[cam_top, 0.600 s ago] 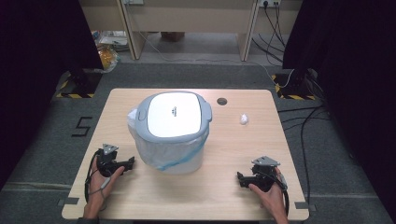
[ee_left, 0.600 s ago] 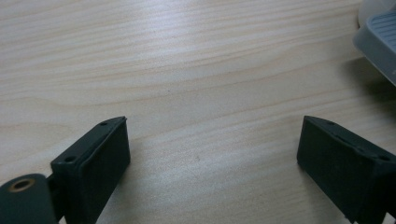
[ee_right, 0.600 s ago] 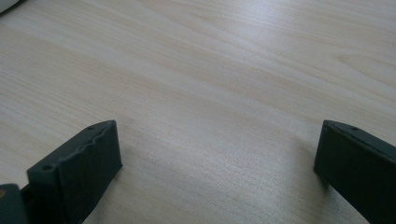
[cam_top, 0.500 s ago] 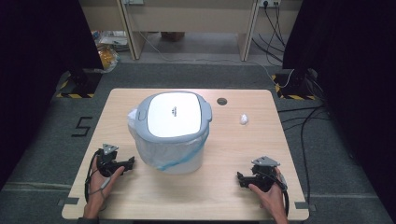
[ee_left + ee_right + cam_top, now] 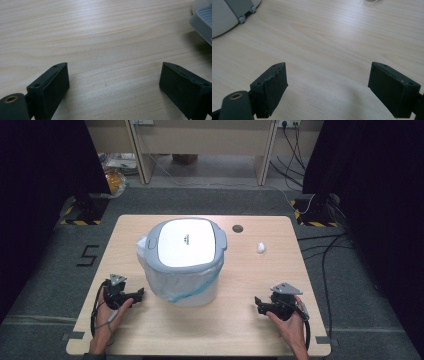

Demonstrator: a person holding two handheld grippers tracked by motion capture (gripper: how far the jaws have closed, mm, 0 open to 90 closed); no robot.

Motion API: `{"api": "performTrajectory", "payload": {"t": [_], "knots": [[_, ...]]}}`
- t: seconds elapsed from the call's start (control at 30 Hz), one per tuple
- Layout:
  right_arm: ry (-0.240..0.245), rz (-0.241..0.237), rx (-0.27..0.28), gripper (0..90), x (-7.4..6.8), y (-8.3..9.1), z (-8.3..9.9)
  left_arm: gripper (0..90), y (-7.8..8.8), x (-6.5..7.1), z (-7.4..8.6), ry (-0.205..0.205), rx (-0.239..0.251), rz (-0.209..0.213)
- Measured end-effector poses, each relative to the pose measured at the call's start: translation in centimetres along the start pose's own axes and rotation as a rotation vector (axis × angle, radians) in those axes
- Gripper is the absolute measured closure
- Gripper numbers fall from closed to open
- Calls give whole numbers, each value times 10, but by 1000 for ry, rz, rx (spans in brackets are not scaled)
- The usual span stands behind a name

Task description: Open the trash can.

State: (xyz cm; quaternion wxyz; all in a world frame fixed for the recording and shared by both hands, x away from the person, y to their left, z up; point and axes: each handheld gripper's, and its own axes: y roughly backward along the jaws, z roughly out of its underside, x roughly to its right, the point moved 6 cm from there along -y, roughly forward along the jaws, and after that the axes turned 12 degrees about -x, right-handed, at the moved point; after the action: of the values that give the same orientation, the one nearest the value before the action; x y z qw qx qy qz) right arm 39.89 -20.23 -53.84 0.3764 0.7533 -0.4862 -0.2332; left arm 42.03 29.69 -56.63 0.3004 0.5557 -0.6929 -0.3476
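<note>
A white bin (image 5: pixel 184 265) with a grey-rimmed white lid and a blue-tied liner bag stands in the middle of the wooden table (image 5: pixel 210 330). A small crumpled white scrap (image 5: pixel 260 247) lies to the bin's right, toward the far edge. My left gripper (image 5: pixel 140 293) rests on the table at the bin's left front, open, nothing between its jaws. My right gripper (image 5: pixel 258 302) rests near the front right, also open and empty. The left gripper view catches the bin's grey foot (image 5: pixel 203 21) at the upper right. The bin's base (image 5: pixel 227 15) sits at the right gripper view's upper left.
A round cable hole (image 5: pixel 237 228) is in the table near its far edge. Beyond the table stand desk legs, cables (image 5: pixel 320 245) on the floor at the right, and a yellow bag (image 5: pixel 114 181) at the back left. Black curtains flank both sides.
</note>
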Motion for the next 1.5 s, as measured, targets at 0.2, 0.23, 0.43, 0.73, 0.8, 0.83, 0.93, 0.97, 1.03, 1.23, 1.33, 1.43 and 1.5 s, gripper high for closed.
{"api": "performTrajectory", "payload": {"t": [0.2,0.23,0.43,0.73,0.8,0.83,0.93,0.97,1.03,1.23,1.33,1.43,1.5], "knots": [[-11,17,21,159,7,-1,-15,84,0,0,0,0,0,-1],[-6,26,31,165,9,-1,-21,84,0,0,0,0,0,0],[-8,36,39,176,13,-2,-32,81,0,0,0,1,0,-1],[-29,32,50,186,19,-7,-40,78,0,0,0,3,-2,-3],[-29,31,50,187,20,-7,-41,78,0,0,0,3,-2,-3],[-32,31,47,187,20,-8,-41,78,0,0,0,2,-3,-3],[-35,35,37,187,21,-11,-40,78,0,0,0,3,-3,-3],[-33,36,34,187,22,-11,-40,79,0,0,0,3,-3,-2],[-36,37,32,187,22,-12,-40,88,0,-1,-1,9,5,11],[-29,35,12,187,21,-19,-38,150,10,4,-13,62,75,108],[-26,36,8,187,21,-21,-37,149,12,9,-18,70,100,141],[-27,33,3,187,20,-22,-35,149,11,18,-23,52,112,150],[-31,30,0,187,20,-23,-34,149,8,24,-27,50,120,176]]}}
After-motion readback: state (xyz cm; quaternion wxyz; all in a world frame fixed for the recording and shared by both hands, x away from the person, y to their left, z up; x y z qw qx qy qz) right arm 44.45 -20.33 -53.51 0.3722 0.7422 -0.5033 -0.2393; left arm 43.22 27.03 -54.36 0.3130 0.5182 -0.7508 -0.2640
